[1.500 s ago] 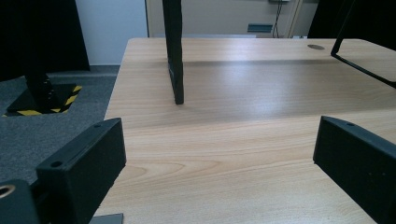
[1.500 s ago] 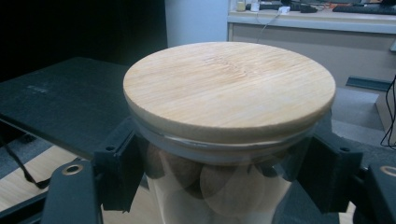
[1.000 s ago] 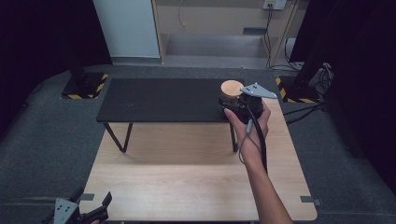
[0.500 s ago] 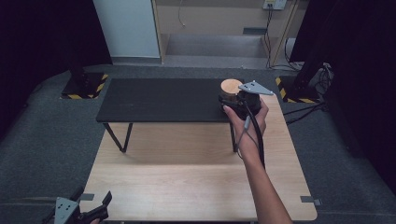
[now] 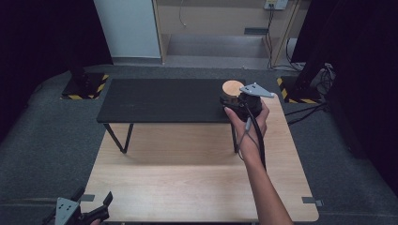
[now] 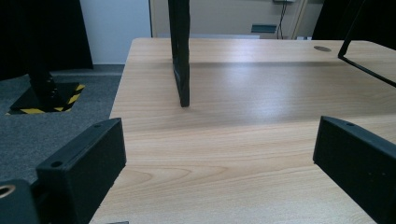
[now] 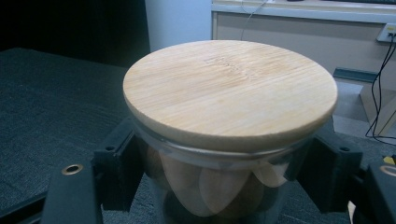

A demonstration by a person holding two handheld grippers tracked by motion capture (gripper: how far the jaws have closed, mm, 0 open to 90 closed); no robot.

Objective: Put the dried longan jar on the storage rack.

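A glass jar (image 5: pixel 231 88) with a round bamboo lid (image 7: pixel 229 93) stands near the right end of the black raised shelf (image 5: pixel 159 99). It holds pale rounded pieces. My right gripper (image 5: pixel 232 99) sits around it from the near side, and in the right gripper view its jaws press on both sides of the glass (image 7: pixel 215 186). My left gripper (image 5: pixel 94 198) hangs at the wooden table's (image 5: pixel 187 183) front left corner. It is open with nothing between its fingers (image 6: pixel 219 163).
The black shelf stands on thin legs (image 6: pixel 180 51) over the table's far half. Grey carpet surrounds the table. Stand bases with yellow-black stripes (image 5: pixel 82 89) sit at the back left and back right, with cables (image 5: pixel 305 112) on the floor at the right.
The right hand and its gripper shifted slightly left around the jar. The jar stays in place and the left gripper has not moved.
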